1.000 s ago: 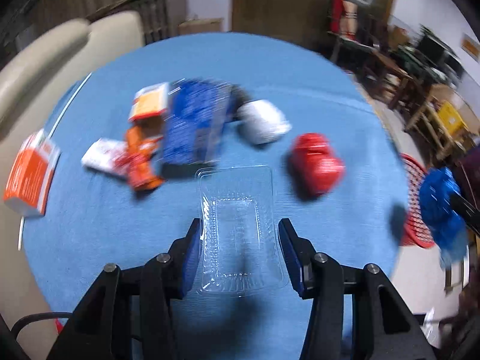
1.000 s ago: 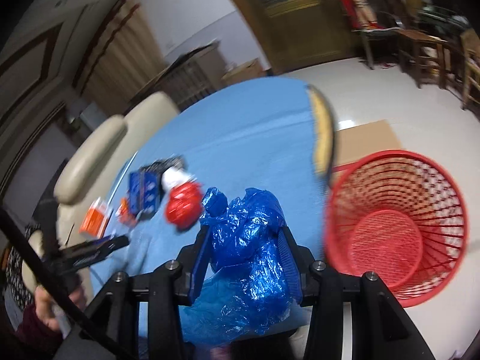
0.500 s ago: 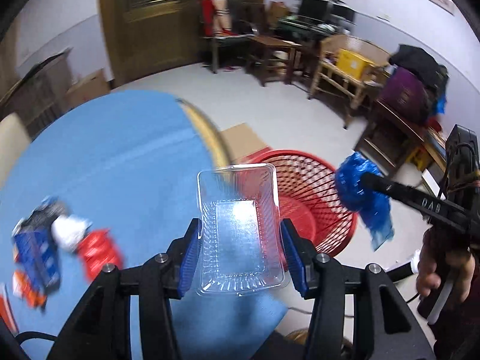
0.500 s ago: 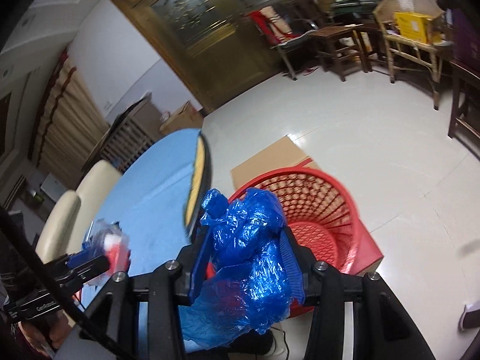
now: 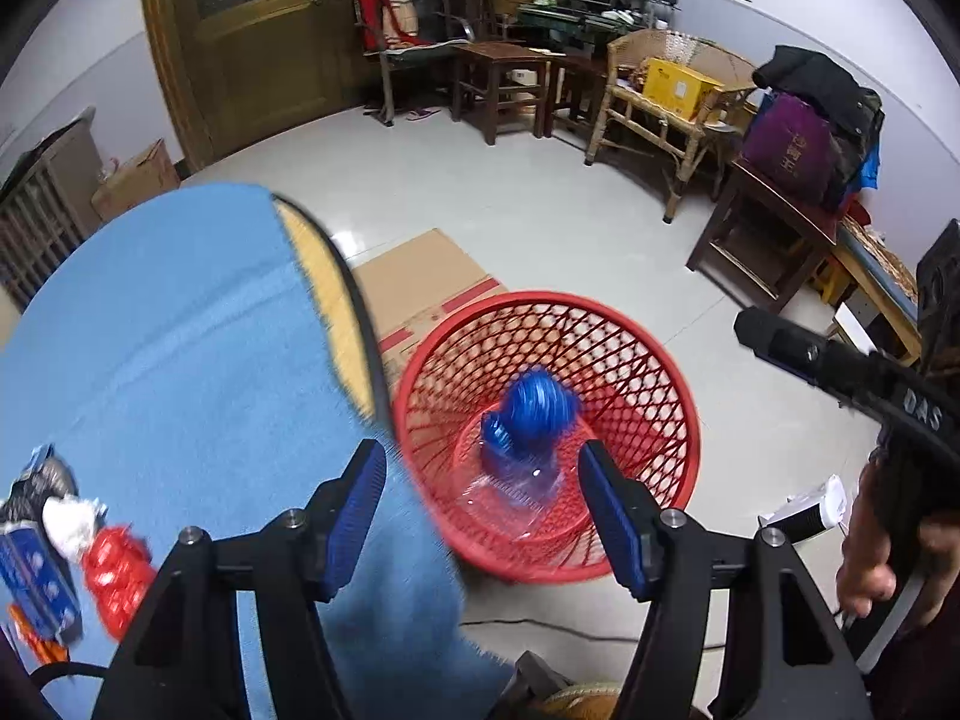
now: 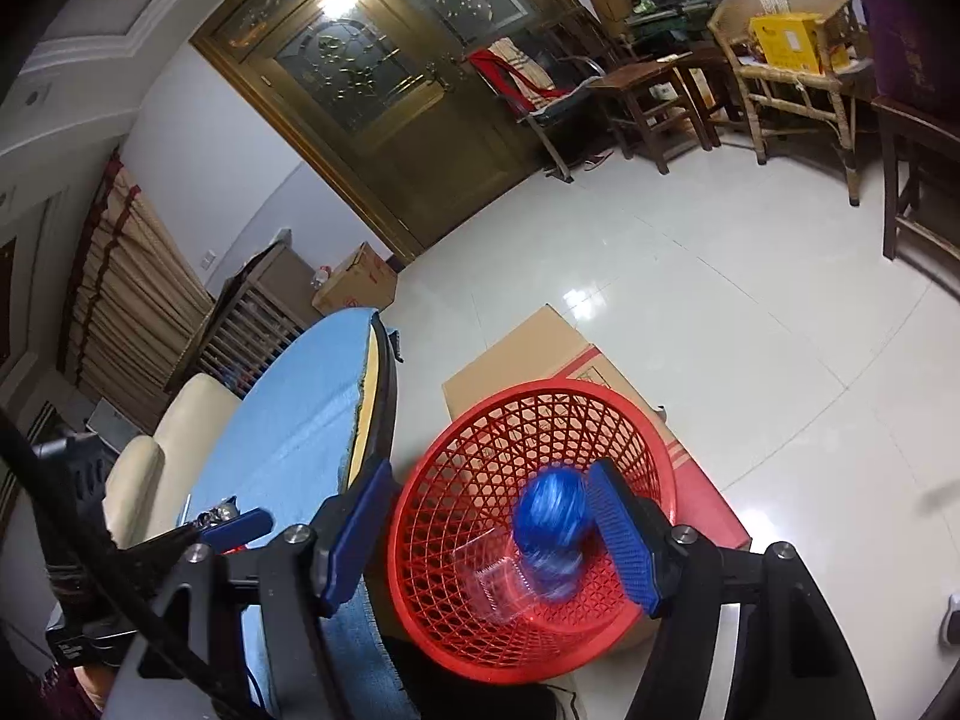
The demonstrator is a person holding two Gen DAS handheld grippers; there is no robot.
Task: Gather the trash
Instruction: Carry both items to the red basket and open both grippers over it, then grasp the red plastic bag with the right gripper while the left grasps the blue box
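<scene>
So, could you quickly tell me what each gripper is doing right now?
Left gripper: open, holding nothing.
Right gripper: open, holding nothing.

We see a wicker chair [image 5: 672, 90] holding a yellow box [image 5: 681, 86], right of the wooden door [image 5: 288, 30]; a cardboard box [image 5: 135, 180] sits left of it.

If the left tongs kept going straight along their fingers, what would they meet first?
Probably the clear tray lying in the red basket, with the blue bag just beyond it. The left tongs are open and empty; depth is hard to judge.
</scene>
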